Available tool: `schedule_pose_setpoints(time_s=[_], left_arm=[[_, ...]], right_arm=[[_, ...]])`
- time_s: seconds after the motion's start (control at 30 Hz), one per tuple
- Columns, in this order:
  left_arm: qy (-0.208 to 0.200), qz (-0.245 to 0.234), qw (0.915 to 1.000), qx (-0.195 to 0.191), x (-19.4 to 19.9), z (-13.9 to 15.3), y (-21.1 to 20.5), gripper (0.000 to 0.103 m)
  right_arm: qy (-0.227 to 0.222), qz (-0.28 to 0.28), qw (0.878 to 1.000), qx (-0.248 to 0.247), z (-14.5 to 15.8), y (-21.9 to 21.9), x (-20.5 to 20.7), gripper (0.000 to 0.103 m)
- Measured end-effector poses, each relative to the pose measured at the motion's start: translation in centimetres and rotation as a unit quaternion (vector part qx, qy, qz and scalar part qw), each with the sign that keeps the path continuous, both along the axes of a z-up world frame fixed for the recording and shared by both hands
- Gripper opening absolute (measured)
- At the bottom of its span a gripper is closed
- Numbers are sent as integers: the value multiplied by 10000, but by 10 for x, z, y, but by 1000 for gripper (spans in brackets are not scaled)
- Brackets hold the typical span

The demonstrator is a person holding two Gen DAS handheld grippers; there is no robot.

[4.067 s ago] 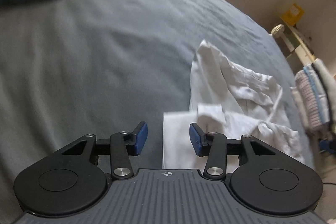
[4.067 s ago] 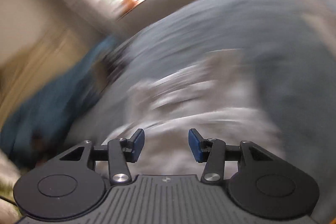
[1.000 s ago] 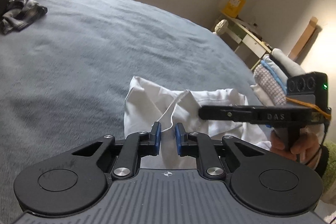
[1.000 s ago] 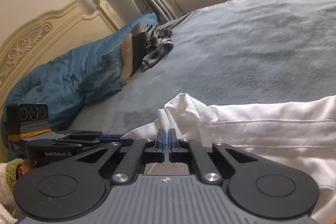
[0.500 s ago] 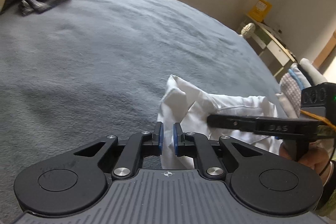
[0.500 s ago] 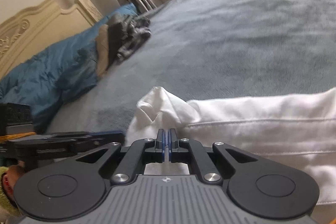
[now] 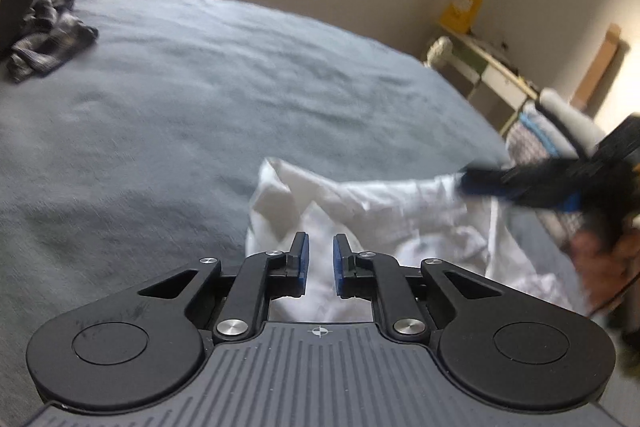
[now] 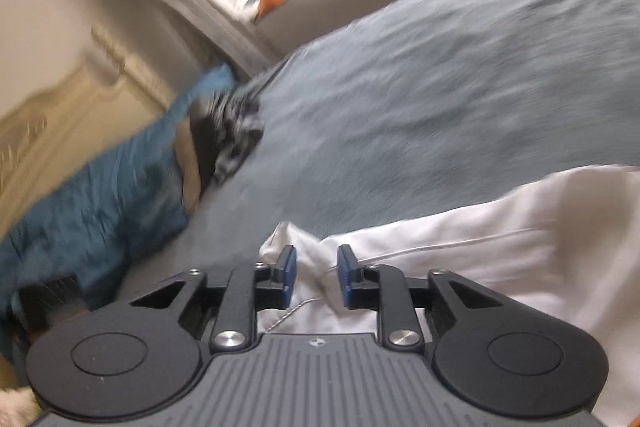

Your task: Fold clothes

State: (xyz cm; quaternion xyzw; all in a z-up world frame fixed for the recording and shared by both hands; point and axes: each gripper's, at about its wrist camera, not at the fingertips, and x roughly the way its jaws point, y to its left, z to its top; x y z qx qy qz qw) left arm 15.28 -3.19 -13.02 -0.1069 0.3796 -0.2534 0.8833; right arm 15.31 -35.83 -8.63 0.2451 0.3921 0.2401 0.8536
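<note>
We see a grey bed, window top of frame, white shirt lower centre, our left tool and right tool now parted, having released it.

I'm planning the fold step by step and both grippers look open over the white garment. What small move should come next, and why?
Probably lower the left gripper onto the nearest edge of the white garment and close on it. Both it and the right gripper are open and hold nothing, and the garment lies bunched and creased on the grey bedspread, so it likely needs a fresh grasp to spread it.
</note>
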Motion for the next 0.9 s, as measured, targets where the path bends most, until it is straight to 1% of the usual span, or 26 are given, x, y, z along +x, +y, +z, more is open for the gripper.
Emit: schedule_pose_setpoints(time_s=[0.13,0.23,0.3,0.37,0.47,0.57,0.63,0.67,0.7,0.73,0.8,0.83,0.87,0.9], left_arm=[[75,-180,9997,179,-6,-4,-10,17],[126,-234,9994,225,-6,-4,-15,18],[143,-286,9992,229,-8,-3,-20,18],[127,-384,9989,233,-11,0,-26,18],[93,-635,9976,266,-19,3,-40,18],[39,-1033,9941,316,-28,6,-60,19],[-93,-1481,9880,423,-37,9,-79,19],[-235,-1801,9818,550,-44,12,-92,19],[-408,-2171,9728,690,-52,15,-105,19],[-580,-2537,9620,829,-60,17,-119,21],[-950,-3275,9334,1113,-79,21,-148,28],[-1136,-3596,9177,1250,-90,21,-161,39],[-1320,-3911,9003,1384,-100,20,-175,46],[-1507,-4168,8835,1518,-109,18,-187,46]], right_arm=[[106,-483,9987,95,27,-61,-39,29],[517,-667,9961,264,30,-97,-70,31],[899,-709,9925,426,23,-115,-87,35],[1269,-807,9877,428,13,-126,-104,36],[1833,-962,9768,544,-9,-138,-126,38],[2260,-1370,9616,737,-29,-147,-142,39],[2341,-1609,9552,832,-37,-153,-146,39],[2362,-1688,9529,875,-39,-155,-147,39],[2383,-1766,9506,918,-42,-157,-147,39],[2403,-1844,9482,961,-45,-159,-147,39],[2442,-1999,9431,1046,-50,-163,-148,42],[2462,-2077,9404,1089,-53,-165,-148,42],[2481,-2154,9377,1131,-56,-167,-148,42],[2500,-2232,9348,1173,-59,-169,-149,43]])
